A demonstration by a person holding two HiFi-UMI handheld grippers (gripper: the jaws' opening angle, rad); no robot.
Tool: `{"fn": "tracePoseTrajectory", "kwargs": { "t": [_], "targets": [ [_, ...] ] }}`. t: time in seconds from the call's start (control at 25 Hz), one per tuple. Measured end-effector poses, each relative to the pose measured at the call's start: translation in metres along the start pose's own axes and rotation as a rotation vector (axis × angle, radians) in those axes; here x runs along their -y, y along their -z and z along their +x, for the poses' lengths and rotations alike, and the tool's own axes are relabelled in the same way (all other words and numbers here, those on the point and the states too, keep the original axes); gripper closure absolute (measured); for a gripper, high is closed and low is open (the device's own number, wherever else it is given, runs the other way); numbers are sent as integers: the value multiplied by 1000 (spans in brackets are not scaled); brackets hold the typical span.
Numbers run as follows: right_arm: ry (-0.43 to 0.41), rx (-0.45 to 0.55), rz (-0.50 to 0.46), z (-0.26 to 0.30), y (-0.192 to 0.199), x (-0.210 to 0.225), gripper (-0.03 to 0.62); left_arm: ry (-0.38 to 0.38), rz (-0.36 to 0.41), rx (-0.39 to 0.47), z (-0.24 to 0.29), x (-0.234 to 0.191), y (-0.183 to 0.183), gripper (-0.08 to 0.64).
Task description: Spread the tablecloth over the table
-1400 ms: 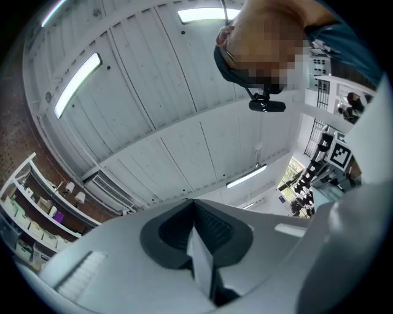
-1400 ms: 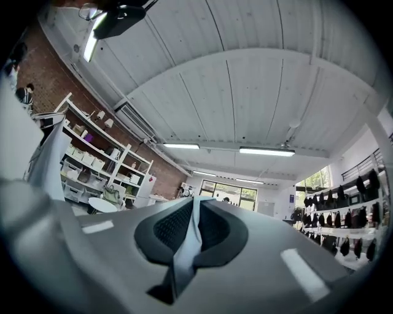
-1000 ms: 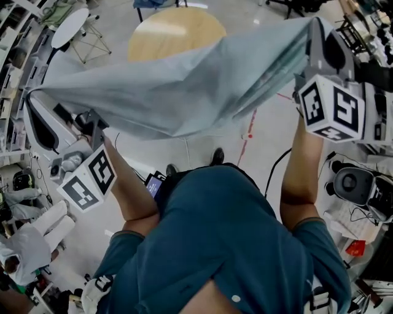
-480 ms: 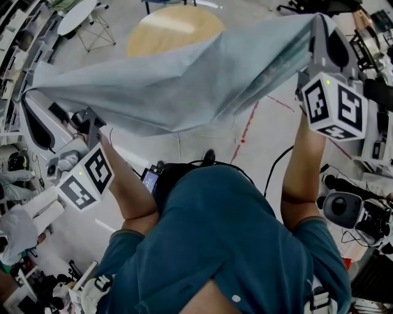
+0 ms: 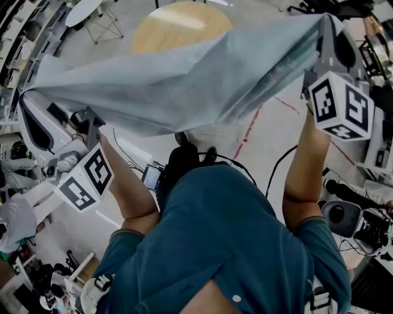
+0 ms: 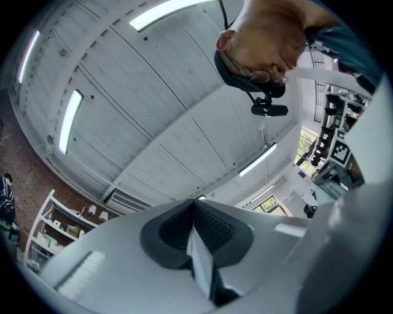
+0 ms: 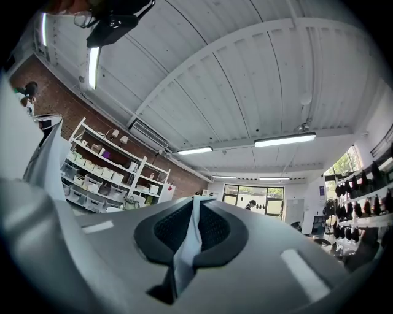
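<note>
A pale grey-blue tablecloth (image 5: 184,80) hangs stretched in the air between my two grippers, sagging in folds in the middle. My left gripper (image 5: 29,92) holds its left corner, shut on the cloth; in the left gripper view a fold of cloth (image 6: 199,260) sits pinched between the dark pads of the left gripper (image 6: 195,207). High at the right, my right gripper (image 5: 323,21) is shut on the other corner, with a strip of cloth (image 7: 184,248) clamped in the right gripper (image 7: 195,202). The round wooden table (image 5: 181,21) lies beyond the cloth, partly hidden by it.
Red tape lines (image 5: 249,129) and a black cable (image 5: 279,165) cross the floor below. Shelves and clutter (image 5: 15,202) line the left side, and equipment (image 5: 362,221) stands at the right. A small white table (image 5: 83,9) is at the far left.
Both grippers have carried the stretched cloth a little onward, still gripped. A dark shoe now shows below the cloth's lower edge.
</note>
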State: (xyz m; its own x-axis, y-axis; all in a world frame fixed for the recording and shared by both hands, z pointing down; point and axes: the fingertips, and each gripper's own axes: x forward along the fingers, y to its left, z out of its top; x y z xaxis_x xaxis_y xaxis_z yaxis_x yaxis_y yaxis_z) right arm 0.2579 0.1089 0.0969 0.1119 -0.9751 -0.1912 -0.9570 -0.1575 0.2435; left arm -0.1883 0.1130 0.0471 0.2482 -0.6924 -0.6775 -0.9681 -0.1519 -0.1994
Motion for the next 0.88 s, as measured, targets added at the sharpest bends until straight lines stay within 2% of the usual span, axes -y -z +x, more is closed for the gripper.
{"fn": "tracePoseTrajectory", "kwargs": {
  "t": [0.16,0.44,0.88],
  "targets": [
    [9,-8,4,0,10,2,580,13,-8,1,3,5,9,560],
    [49,-19,-1,2,4,19,580,22,-25,8,23,7,9,560],
    [73,-30,-4,46,12,27,580,19,-29,7,57,4,41,560]
  ]
}}
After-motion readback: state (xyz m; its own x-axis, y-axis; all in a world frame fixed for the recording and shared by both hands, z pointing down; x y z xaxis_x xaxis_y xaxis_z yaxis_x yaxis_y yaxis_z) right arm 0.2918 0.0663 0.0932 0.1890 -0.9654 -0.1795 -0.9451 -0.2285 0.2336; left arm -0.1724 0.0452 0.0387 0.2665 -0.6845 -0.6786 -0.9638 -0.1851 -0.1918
